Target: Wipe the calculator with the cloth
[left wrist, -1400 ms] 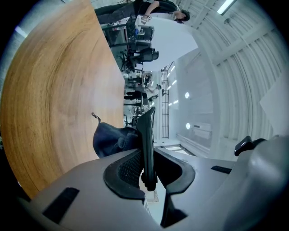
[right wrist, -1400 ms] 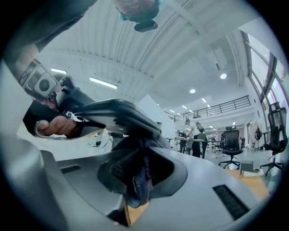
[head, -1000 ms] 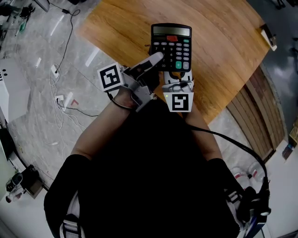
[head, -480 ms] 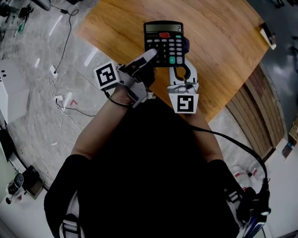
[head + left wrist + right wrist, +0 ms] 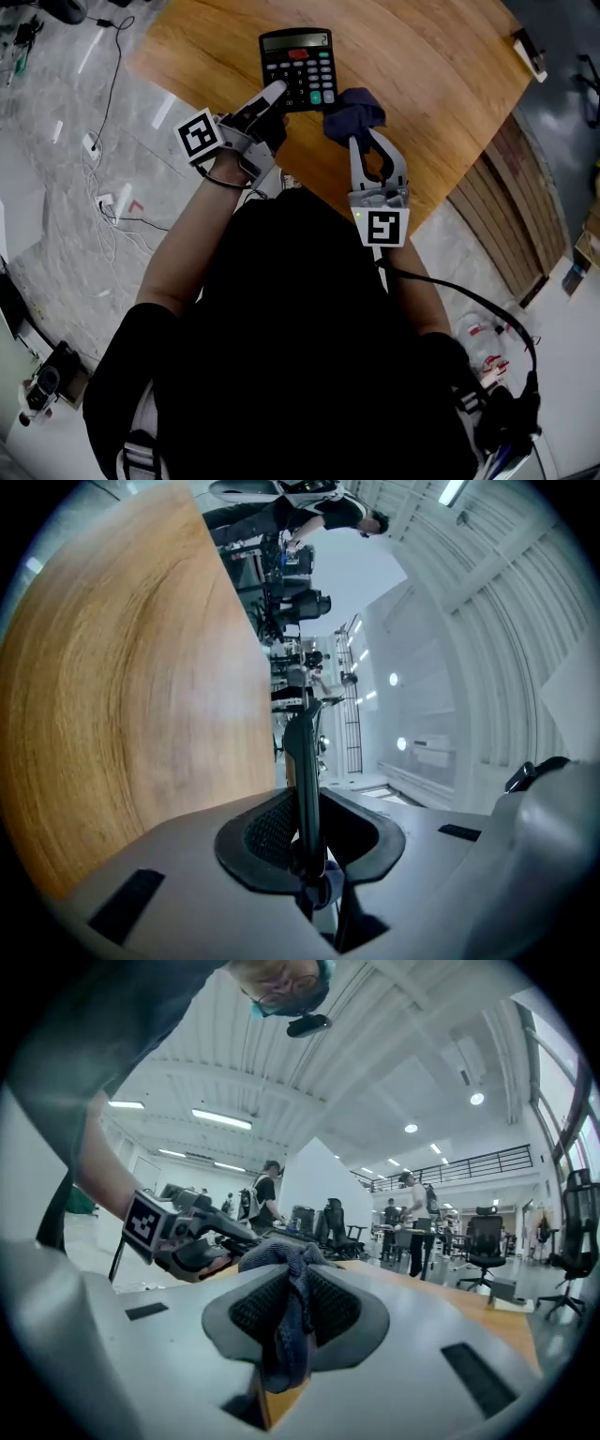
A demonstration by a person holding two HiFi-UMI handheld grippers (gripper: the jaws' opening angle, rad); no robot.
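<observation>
Calculator (image 5: 298, 67) was pinched at its near-left corner by the left hand-held gripper (image 5: 270, 96), over the counter (image 5: 441, 112). The cloth (image 5: 353, 111), clamped in the right hand-held gripper (image 5: 362, 131), had pulled off the calculator's near edge and sat just beside its right corner (stroke finished, I'd guess). The counter's edge ran close on the left, with bare wood open on the right.

Right of the calculator (image 5: 298, 67), the cloth (image 5: 352, 111)
</observation>
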